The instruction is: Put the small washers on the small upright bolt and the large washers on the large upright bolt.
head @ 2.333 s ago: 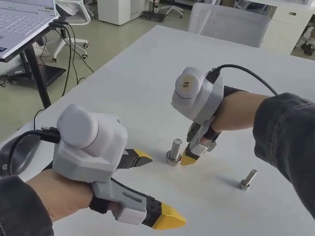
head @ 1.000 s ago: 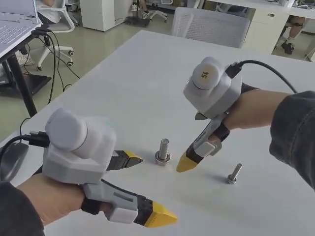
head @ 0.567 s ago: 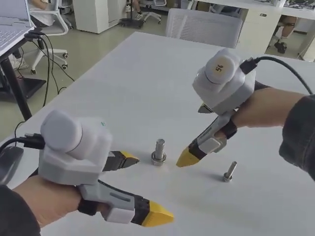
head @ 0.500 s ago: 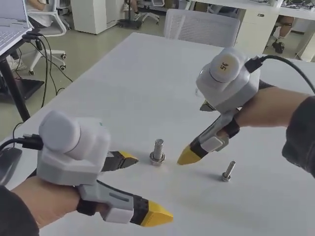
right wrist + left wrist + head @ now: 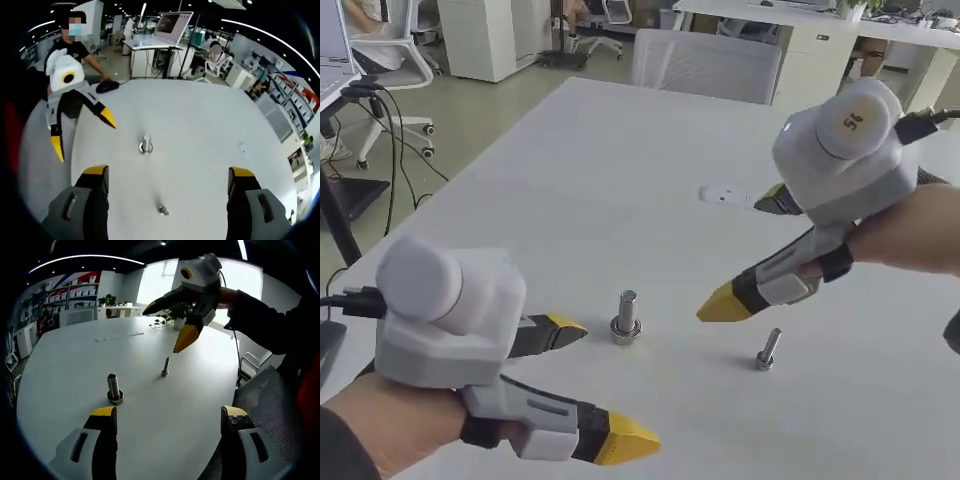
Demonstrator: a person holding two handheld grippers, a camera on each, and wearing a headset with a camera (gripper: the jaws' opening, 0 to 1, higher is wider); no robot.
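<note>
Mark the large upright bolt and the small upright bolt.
large upright bolt [image 5: 627, 306], head view, on the middle of its shaft.
small upright bolt [image 5: 769, 346], head view, on the middle of its shaft.

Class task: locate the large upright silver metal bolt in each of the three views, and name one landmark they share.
Head view: the large upright silver metal bolt stands lower centre on the white table.
Left gripper view: bolt left of centre, slightly low.
Right gripper view: bolt near centre.
Shared landmark: the small upright silver bolt standing near it.
</note>
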